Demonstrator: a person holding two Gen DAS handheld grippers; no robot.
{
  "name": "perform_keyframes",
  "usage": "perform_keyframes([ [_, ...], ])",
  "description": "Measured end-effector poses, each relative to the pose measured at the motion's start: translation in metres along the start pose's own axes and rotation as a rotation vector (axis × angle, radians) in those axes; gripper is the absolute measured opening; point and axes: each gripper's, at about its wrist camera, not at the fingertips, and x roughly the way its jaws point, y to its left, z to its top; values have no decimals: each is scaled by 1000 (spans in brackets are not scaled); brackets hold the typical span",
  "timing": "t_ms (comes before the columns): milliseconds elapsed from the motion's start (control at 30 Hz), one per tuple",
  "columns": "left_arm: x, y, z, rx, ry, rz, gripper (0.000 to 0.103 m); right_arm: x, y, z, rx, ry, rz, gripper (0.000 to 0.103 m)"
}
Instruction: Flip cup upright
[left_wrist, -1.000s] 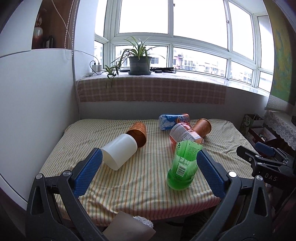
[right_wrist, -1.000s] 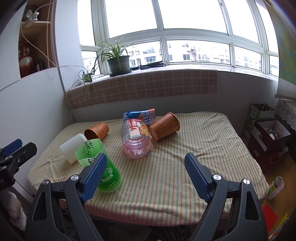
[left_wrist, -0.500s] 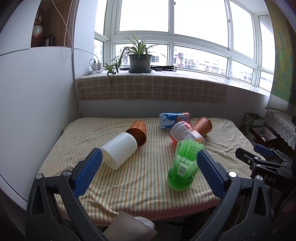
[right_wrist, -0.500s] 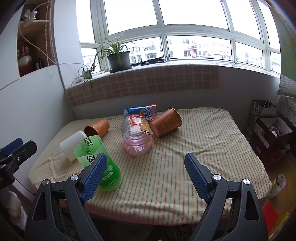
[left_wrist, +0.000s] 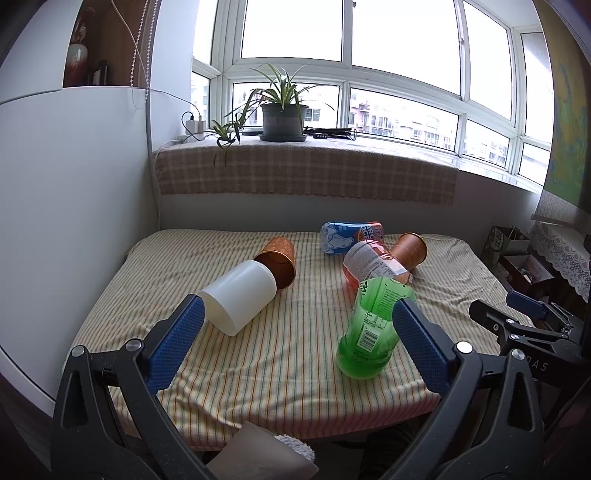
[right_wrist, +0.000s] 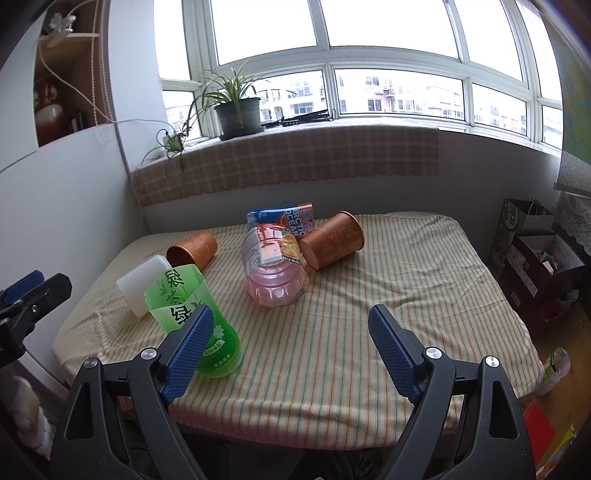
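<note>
Striped table (left_wrist: 280, 362): white cup (left_wrist: 240, 297) on side far-left, touching copper cup (left_wrist: 277, 260); green bottle-cup (left_wrist: 371, 332) near; left gripper (left_wrist: 295, 345), right gripper (right_wrist: 290, 352) wide open, empty

two wrist views from the table's (left_wrist: 295, 369) near edge, windowward, sharing its cups

Potted spider plant (left_wrist: 282, 110) on windowsill, upright. Checked cloth (left_wrist: 303, 173) draped over sill edge. White charger (left_wrist: 195, 123) left of pot. Striped bedspread (right_wrist: 388, 295). Cardboard boxes (right_wrist: 543, 266) on floor at right.
</note>
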Motion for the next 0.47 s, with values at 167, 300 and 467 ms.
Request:
perform_keyframes([
  [167,1,1,1,0,-1,1,103,3,2,-1,-12,14,11,86],
  [300,1,2,0,2,-4,5,103,4,6,-3,-30,21,20,86],
  [467,0,3,-1,9,-22,25,103,6,11,-5,-52,32,29,86],
])
